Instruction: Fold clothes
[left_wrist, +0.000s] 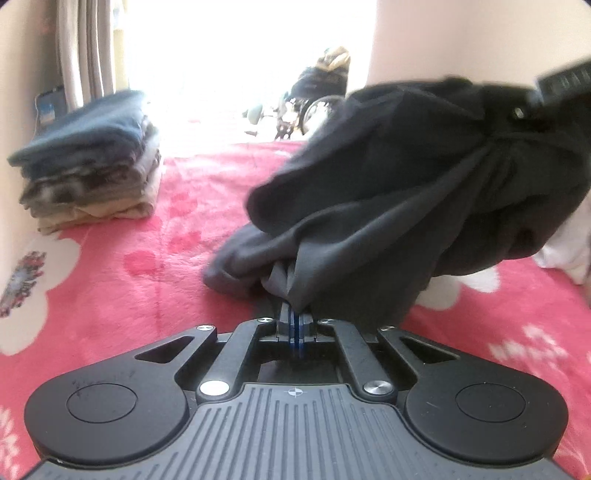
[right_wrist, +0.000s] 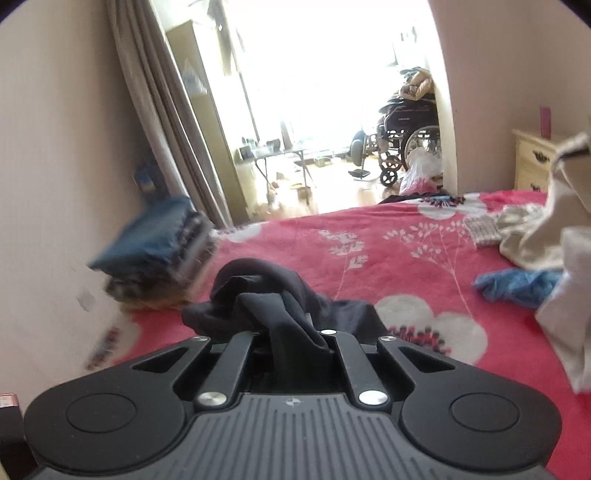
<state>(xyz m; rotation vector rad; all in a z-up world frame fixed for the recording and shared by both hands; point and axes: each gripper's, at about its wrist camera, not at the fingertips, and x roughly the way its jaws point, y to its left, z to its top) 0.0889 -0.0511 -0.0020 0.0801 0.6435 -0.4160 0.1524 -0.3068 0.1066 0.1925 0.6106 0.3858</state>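
Observation:
A black garment (left_wrist: 399, 192) hangs bunched above the red flowered bedspread (left_wrist: 129, 280), stretched between my two grippers. My left gripper (left_wrist: 295, 310) is shut on a pinched fold of its lower edge. At the upper right of the left wrist view, the right gripper (left_wrist: 532, 103) grips the garment's other end. In the right wrist view the black garment (right_wrist: 266, 302) is bunched over my right gripper (right_wrist: 295, 332), whose fingertips are hidden under the cloth it is shut on.
A stack of folded clothes (left_wrist: 88, 162) stands at the left by the wall and curtain. Unfolded light garments (right_wrist: 543, 236) and a blue cloth (right_wrist: 513, 284) lie at the right of the bed. A wheelchair (right_wrist: 406, 140) stands beyond the bed's far edge.

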